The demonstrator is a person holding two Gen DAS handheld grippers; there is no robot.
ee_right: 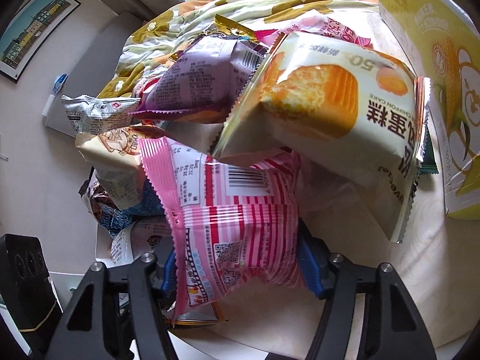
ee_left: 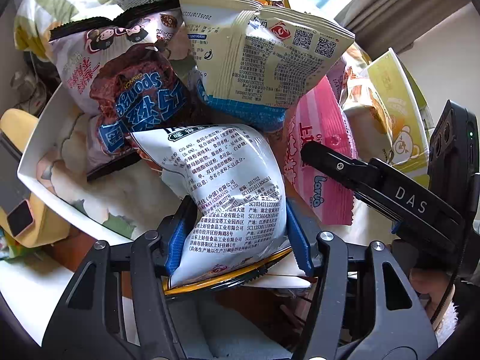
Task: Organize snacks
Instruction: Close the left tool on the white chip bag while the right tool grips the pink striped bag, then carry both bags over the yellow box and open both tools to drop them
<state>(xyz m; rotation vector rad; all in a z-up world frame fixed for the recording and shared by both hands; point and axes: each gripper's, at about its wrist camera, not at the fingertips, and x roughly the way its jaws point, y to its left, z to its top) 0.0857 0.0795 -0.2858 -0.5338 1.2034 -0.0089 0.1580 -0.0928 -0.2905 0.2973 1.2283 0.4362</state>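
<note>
Left gripper: your jaws pinch the white snack bag at its near end, blue pads dented into both sides.
Right gripper: your jaws pinch the pink striped packet low down; it stands up between the pads.
Where the snacks are: a loose heap in and over the white tray, on a flowered bedcover. The cream bag and the brown sponge-cake bag lie far of your white bag; the chiffon cake pack leans far right of the pink packet, overlapping its top edge.
Yellow box: far right, beside the heap.
Step in hand: both packets gripped, likely mid-sort; neither set down.
Next move: probably lift each clear of its neighbours, one at a time, since they overlap. Destination: cannot tell.
Risk: puffed bags may slip or drag others along.
</note>
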